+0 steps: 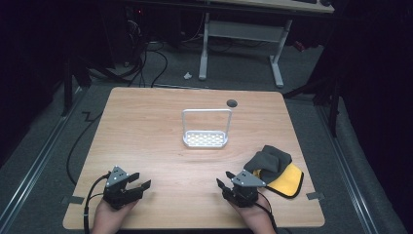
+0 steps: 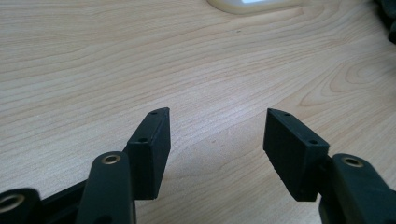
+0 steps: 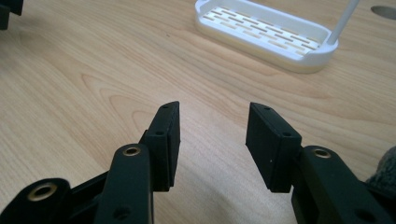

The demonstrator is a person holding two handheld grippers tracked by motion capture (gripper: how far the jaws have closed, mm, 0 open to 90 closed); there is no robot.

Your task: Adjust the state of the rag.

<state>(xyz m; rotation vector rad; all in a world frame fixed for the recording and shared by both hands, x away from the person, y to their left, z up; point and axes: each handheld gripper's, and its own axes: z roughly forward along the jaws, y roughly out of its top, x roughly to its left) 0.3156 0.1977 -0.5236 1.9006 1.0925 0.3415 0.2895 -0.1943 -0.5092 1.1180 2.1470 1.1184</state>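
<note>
A white slotted tray with a tall wire handle stands at the middle of the wooden table. A grey and yellow cloth lies crumpled at the front right. My left gripper rests near the front left edge, open, with bare wood between its jaws. My right gripper sits at the front right, just left of the cloth, also open and holding nothing. From the right gripper view the tray lies ahead and the cloth shows at the lower right corner.
A round cable hole sits behind the tray near the table's far edge. Beyond the table, a white desk frame and cables stand on the dark floor. The tray's edge shows at the top of the left gripper view.
</note>
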